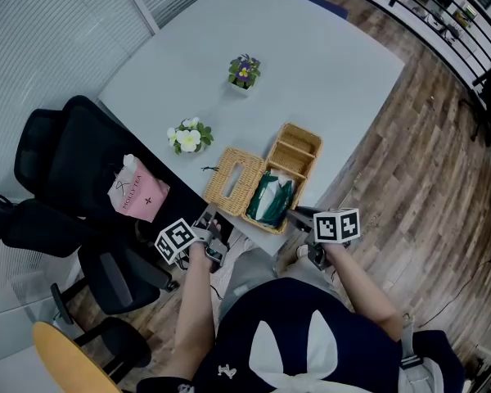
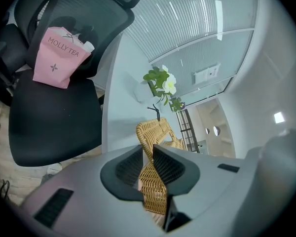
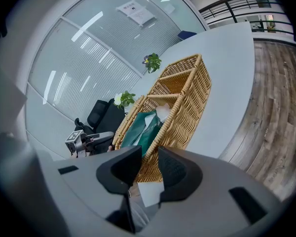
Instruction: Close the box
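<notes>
The person's dark top [image 1: 295, 342] fills the bottom of the head view, with 2 grippers held out from it to the near edge of the table [image 1: 311, 64]. The wicker box [image 1: 297, 155] sits there open, with a green packet [image 1: 270, 201] in its nearest compartment. Its lid [image 1: 233, 178] lies flipped flat on the table against the box's left side. The left gripper [image 1: 213, 232] has its jaws pinched on the lid's near edge. The right gripper [image 1: 295, 217] straddles the box's near wall and appears to clamp it, steadying the body. The step in hand looks like the start of closing: the grip is taken and the lid is not yet lifted. The next move calls for swinging the lid up and over onto the box, with the packet kept below the rim.
</notes>
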Tool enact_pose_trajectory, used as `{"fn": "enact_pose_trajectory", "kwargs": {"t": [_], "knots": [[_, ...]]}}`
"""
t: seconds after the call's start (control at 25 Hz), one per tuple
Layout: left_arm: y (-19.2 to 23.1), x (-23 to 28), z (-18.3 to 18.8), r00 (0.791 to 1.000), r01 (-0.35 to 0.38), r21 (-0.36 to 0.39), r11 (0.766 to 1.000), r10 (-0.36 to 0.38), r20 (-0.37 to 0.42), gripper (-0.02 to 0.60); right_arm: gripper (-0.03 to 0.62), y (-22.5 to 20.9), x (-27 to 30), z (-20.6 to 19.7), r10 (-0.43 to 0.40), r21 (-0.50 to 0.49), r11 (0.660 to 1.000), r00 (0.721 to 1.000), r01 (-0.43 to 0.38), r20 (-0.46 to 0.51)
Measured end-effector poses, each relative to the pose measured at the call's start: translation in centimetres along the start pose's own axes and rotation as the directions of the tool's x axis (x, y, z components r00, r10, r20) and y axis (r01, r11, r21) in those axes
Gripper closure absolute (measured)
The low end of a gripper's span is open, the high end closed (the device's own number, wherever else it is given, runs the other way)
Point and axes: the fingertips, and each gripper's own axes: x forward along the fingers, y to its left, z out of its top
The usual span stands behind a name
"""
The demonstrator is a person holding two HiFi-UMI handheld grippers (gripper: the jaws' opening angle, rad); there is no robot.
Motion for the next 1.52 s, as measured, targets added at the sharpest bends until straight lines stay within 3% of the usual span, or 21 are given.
{"fn": "enact_pose_trajectory", "kwargs": {"t": [0.24, 0.4, 0.48, 0.6, 0.8, 0.96, 1.08, 1.32, 1.52], "knots": [[-0.3, -0.5, 0.1, 0.999, -0.004, 0.017, 1.0, 0.003, 0.032, 0.525, 0.484, 0.0, 0.0, 0.0, 0.007, -0.003, 1.0, 1.0, -0.007, 0.002], [-1.8, -0.5, 0.0, 0.999, 0.043, 0.036, 0.998, -0.044, 0.025, 0.546, 0.484, 0.0, 0.0, 0.0, 0.009, -0.004, 1.0, 1.0, -0.009, -0.001], [-1.6, -0.2, -0.3, 1.0, 0.014, 0.038, 0.999, -0.014, 0.0, 0.546, 0.484, 0.1, 0.0, 0.0, 0.009, -0.009, 1.0, 1.0, -0.009, -0.004], [-0.2, 0.1, -1.2, 0.999, -0.037, -0.001, 0.999, 0.037, -0.036, 0.545, 0.482, 0.1, 0.0, 0.0, 0.007, -0.018, 1.0, 1.0, -0.008, -0.009], [0.8, 0.3, -2.4, 0.998, -0.038, -0.063, 0.997, 0.035, -0.054, 0.537, 0.48, 0.1, 0.1, 0.0, 0.008, -0.02, 1.0, 1.0, -0.008, -0.013], [1.3, 0.3, -2.4, 0.998, -0.042, -0.082, 0.996, 0.037, -0.059, 0.497, 0.48, 0.1, 0.1, 0.0, 0.01, -0.019, 1.0, 1.0, -0.01, -0.013], [1.2, 0.3, -2.3, 0.998, 0.012, -0.145, 0.989, -0.021, -0.058, 0.411, 0.48, 0.1, 0.0, 0.0, 0.013, -0.018, 1.0, 1.0, -0.013, -0.014], [0.8, 1.4, -2.6, 0.989, 0.103, -0.232, 0.967, -0.125, -0.081, 0.4, 0.48, 0.2, 0.1, 0.1, 0.016, -0.018, 1.0, 1.0, -0.016, -0.016], [0.7, 2.1, -2.1, 0.984, 0.157, -0.322, 0.934, -0.175, -0.027, 0.415, 0.48, 0.1, 0.0, -0.1, 0.015, -0.021, 1.0, 1.0, -0.015, -0.018]]}}
